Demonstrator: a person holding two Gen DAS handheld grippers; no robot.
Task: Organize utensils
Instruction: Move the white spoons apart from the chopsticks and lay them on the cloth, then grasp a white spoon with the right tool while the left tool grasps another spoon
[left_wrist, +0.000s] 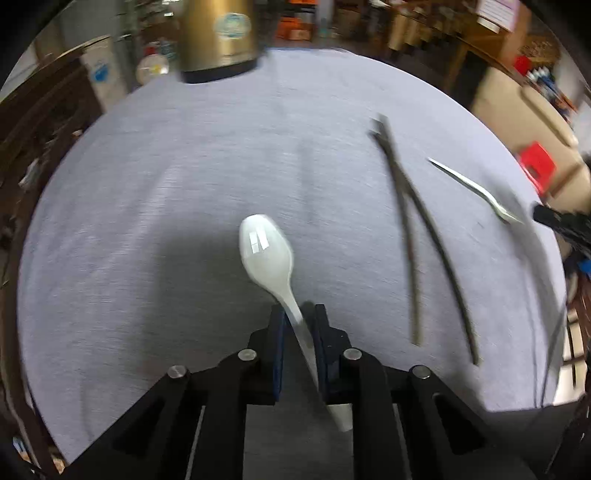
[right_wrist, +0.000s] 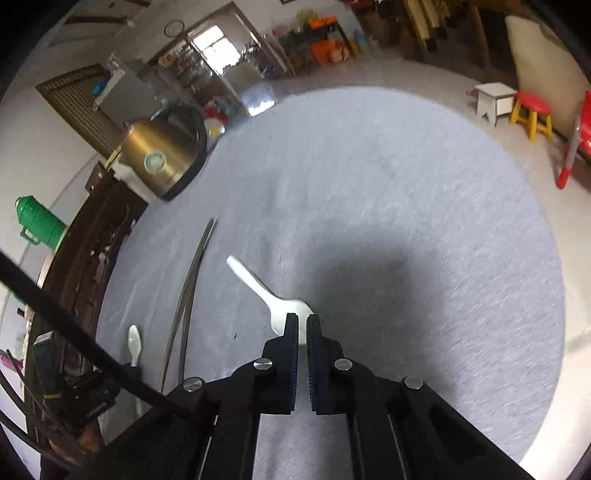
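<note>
Risk first: left claw (left_wrist: 298, 314) was clamped on spoon (left_wrist: 266, 248) by its thin handle only, w/ bowl sticking out front, above the bench (left_wrist: 147, 184), and tail end poking out behind the pads. Glossy white plastic or ceramic, so prob. slick; it could pivot or slide out if swung fast, and blur in both views hinted at motion. Spoon sat skewed between the jaws, not square, which adds to that. Right claw (right_wrist: 302, 320) was nearly closed, a thin gap showing; 2nd spoon (right_wrist: 275, 297) lay on the grey cloth w/ its bowl at or under the tips. Couldn't tell if it was actually gripped; a pinch on the rounded bowl edge could squirt it away. Chopsticks (left_wrist: 421, 236) lay between the two spoons, crossed near the far end, tips apart, so a low pass might knock them. Kettle (left_wrist: 218, 37) stood at far bench edge, well clear.
</note>
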